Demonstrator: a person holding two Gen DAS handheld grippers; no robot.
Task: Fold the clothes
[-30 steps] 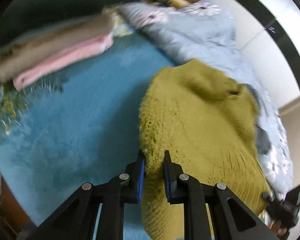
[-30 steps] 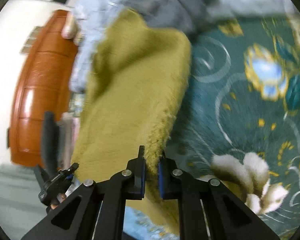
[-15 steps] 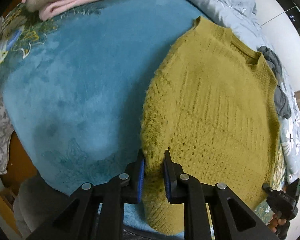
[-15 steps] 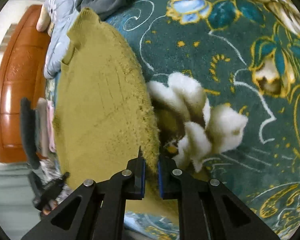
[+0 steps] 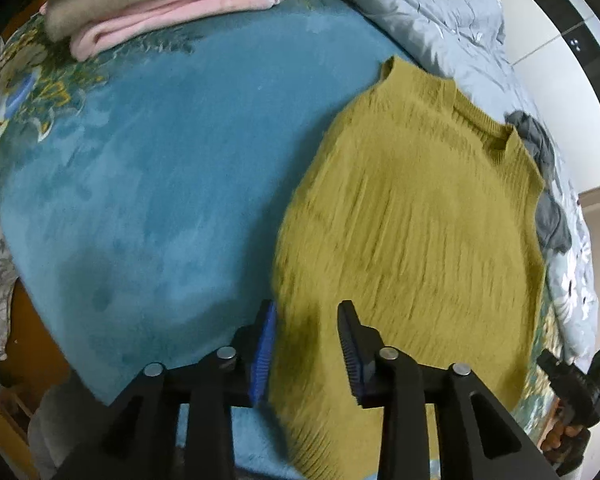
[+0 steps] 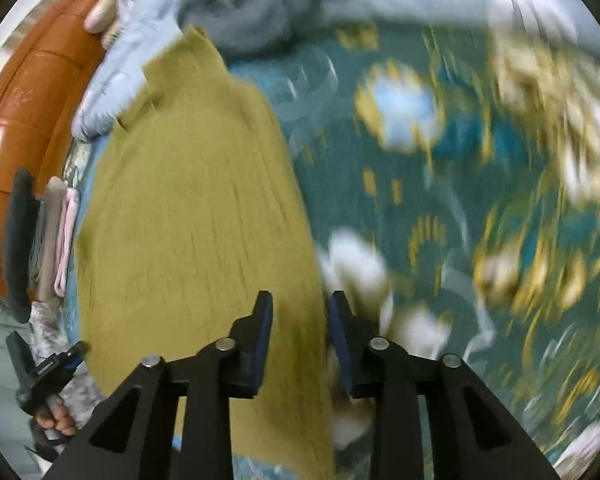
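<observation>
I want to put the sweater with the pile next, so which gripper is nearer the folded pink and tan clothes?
Left. The left gripper is at the olive sweater's edge facing the folded stack; the right gripper is at its far edge.

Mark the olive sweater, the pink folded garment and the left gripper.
olive sweater (image 5: pixel 420 216): left wrist view, middle of its body.
pink folded garment (image 5: pixel 172 12): left wrist view, its upper face.
left gripper (image 5: pixel 306 320): left wrist view, midway between the fingertips.

Soft, even indoor light; strong fisheye bending with black corners. Right-wrist view smears heavily toward three o'clock; left-wrist view only mildly blurred.
</observation>
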